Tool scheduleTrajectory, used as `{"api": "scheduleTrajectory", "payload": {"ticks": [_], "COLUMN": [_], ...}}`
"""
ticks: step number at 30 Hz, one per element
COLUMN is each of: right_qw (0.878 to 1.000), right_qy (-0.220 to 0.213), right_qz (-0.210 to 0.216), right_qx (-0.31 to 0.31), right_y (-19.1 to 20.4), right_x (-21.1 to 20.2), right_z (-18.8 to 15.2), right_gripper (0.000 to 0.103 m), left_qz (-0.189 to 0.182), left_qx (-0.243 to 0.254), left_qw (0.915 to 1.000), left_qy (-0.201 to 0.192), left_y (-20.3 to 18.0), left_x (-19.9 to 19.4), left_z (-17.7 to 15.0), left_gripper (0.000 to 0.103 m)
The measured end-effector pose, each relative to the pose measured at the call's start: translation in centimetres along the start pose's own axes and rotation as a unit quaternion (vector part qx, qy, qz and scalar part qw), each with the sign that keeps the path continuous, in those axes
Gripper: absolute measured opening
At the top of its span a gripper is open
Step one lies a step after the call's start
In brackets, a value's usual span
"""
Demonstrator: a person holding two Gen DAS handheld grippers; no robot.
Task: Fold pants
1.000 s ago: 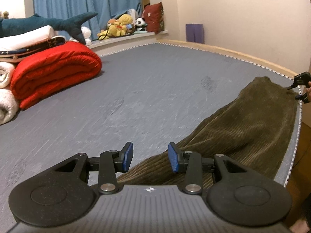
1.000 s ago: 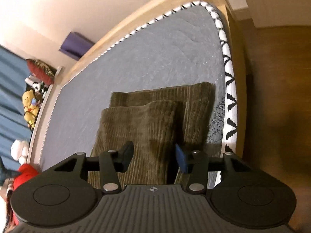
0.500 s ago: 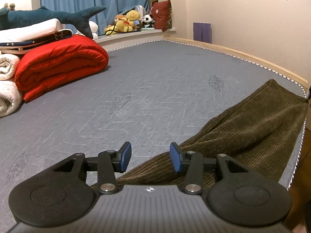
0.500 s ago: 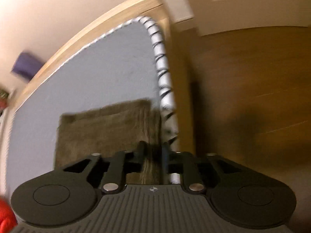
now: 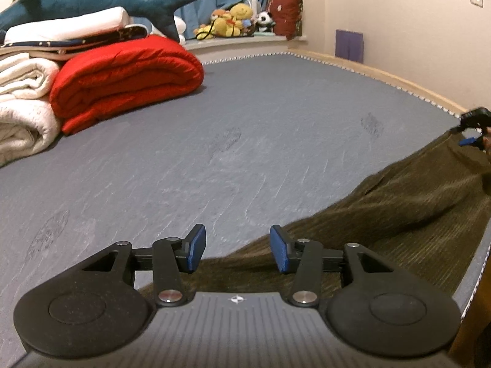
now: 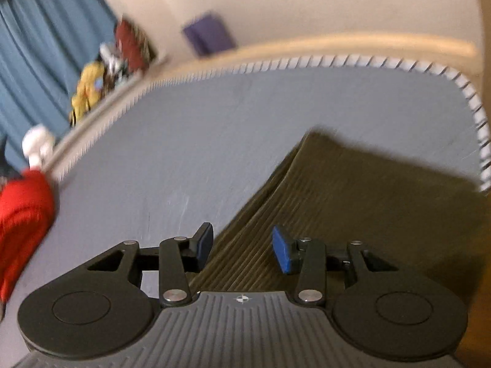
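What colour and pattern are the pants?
Dark olive-brown ribbed corduroy pants; the ribs show best in the right wrist view.

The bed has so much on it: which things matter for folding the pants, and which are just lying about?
Part of the job:
- brown corduroy pants
- left gripper, open
- right gripper, open
- grey mattress, the work surface

Just lying about:
- red quilt
- white blankets
- shark plush
- stuffed toys
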State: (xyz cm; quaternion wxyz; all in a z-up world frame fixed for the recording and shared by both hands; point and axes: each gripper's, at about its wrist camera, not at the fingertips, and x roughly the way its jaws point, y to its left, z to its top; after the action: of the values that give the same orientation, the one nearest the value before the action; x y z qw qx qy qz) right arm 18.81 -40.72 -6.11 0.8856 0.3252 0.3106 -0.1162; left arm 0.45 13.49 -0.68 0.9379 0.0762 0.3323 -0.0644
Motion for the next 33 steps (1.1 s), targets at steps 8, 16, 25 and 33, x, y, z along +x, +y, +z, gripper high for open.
{"api": "scheduleTrajectory", "payload": {"ticks": [8, 16, 25, 33], "right_qw": [0.996, 0.987, 0.990, 0.988], "right_qy": [0.004, -0.046, -0.071, -0.107], "right_qz": [-0.085, -0.154, -0.119, -0.087], "right_qx": [-0.018, -0.010, 0.010, -0.067], "right_y": [2.7, 4.5, 2.5, 5.7], "right_x": [5.0, 5.9, 7.2, 2.9], "right_z": [-0.8, -1.4, 1.0, 0.2], "right_gripper": [0.045, 0.004, 0.007, 0.059], "left_qz": [0.012, 0.008, 0.011, 0.045], "left_qx": [0.028, 0.036, 0.027, -0.086], "left_qw": [0.9995, 0.9991, 0.9990, 0.9836], "left_qy": [0.013, 0.021, 0.034, 0.152], "left_y": [0.1, 0.0, 1.5, 9.4], "left_x": [1.0, 2.4, 3.0, 6.4], "left_z": [-1.3, -1.2, -1.9, -4.0], "left_gripper": [0.051, 0.051, 0.051, 0.043]}}
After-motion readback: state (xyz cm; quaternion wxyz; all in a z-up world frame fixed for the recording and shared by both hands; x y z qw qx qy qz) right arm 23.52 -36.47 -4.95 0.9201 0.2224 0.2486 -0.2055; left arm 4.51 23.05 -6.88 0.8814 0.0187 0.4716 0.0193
